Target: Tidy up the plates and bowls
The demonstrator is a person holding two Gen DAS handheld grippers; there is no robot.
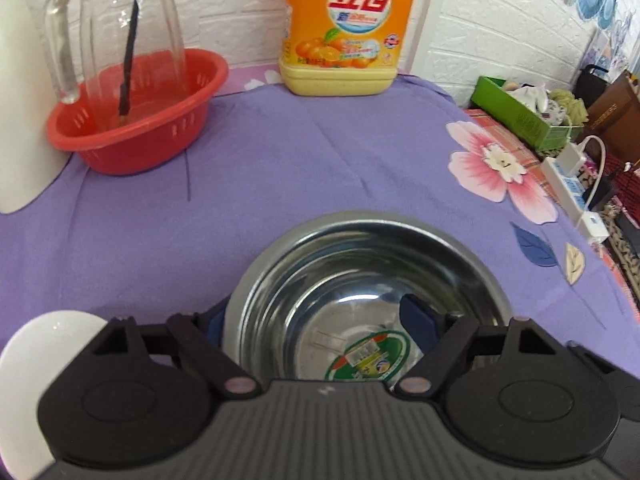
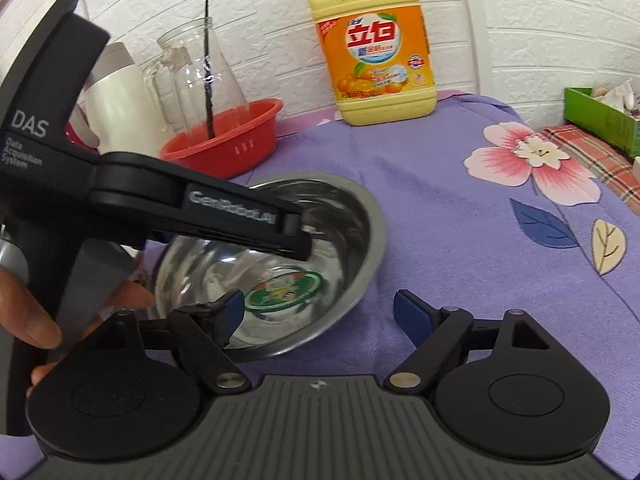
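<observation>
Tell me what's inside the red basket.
The red basket holds a clear glass jug with a black stick standing inside. Its floor beneath is hidden.

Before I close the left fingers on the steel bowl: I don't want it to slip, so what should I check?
1. Left gripper straddles the steel bowl wall, one finger inside, one outside: ok.
2. Grip closed on the wall: not ok, the fingers stand wide open.
3. Right gripper open and empty: ok.
4. Right gripper clear of the bowl's near rim: cannot tell, they overlap in view.
5. Bowl flat on the purple cloth: cannot tell.
6. Bowl empty: ok, only a sticker inside.
</observation>
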